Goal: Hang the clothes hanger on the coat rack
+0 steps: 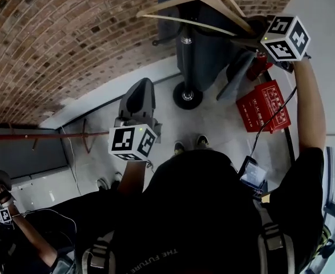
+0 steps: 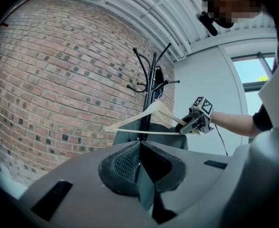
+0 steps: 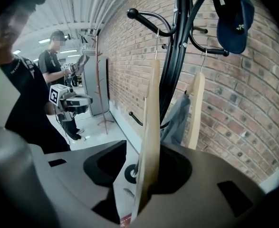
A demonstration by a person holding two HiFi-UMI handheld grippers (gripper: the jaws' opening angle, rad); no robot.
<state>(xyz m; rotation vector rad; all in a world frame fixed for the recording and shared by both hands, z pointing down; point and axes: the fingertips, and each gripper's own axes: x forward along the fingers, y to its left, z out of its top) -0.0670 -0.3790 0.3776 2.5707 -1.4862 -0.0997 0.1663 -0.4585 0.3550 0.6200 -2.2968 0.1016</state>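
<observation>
Jaws of the right gripper (image 3: 139, 186) stand wide, with the wooden hanger (image 3: 151, 127) loose between them. Its wire hook seems seated over an upper arm of the coat rack (image 3: 177, 56), though the wire is thin. The left gripper (image 2: 139, 161) is closed and empty. Draw the right gripper straight back without brushing the wood, so nothing swings off.

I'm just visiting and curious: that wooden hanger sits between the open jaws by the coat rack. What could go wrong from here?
1. The wooden hanger stands between the right gripper's open jaws; pulling back crookedly could snag it and lift its thin hook off the coat rack.
2. Set swinging, it might knock the second hanger with the grey garment beside it.
</observation>
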